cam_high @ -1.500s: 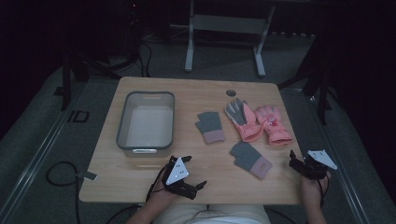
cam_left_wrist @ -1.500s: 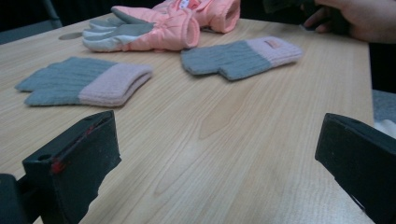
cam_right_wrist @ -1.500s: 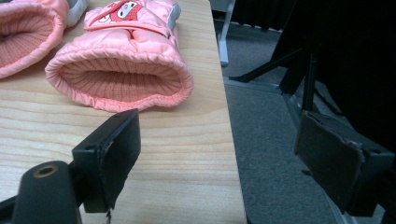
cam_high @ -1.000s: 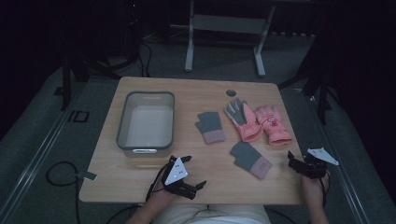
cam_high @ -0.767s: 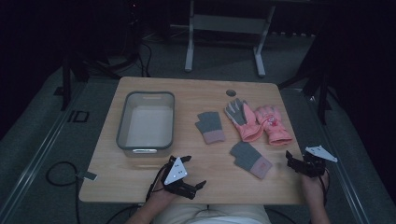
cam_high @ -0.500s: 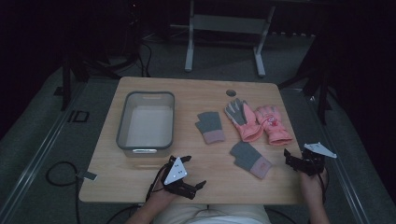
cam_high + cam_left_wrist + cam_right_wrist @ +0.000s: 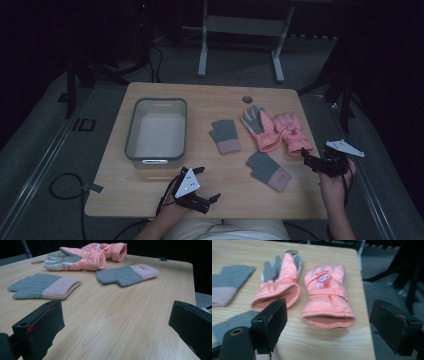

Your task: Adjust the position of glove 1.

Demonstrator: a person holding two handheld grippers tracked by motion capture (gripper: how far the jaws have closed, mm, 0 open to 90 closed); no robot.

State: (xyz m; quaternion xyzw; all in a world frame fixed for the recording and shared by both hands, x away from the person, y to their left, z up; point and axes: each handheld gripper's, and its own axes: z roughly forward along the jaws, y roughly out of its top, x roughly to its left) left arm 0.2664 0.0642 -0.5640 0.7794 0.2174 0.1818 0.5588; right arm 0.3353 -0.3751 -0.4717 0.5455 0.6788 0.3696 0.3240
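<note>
Pink glove [image 7: 327,297] with the cartoon patch lies flat at the bench's [image 7: 210,102] right edge, cuff towards the right claw [image 7: 314,163], which hangs wide open and empty just short of it, probably lined up for a cuff grab. Its mate [image 7: 282,283] lies just beside it, palm up; two grey knit gloves [image 7: 226,135] sit nearer centre. Left claw [image 7: 200,192] idles wide open and empty at the front edge, well away (no readable writing anywhere).

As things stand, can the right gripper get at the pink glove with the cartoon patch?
Probably yes. The right gripper is open and faces the cuff of the pink glove with the cartoon patch, with bare table between them. The other pink glove lies beside it, off that line.
</note>
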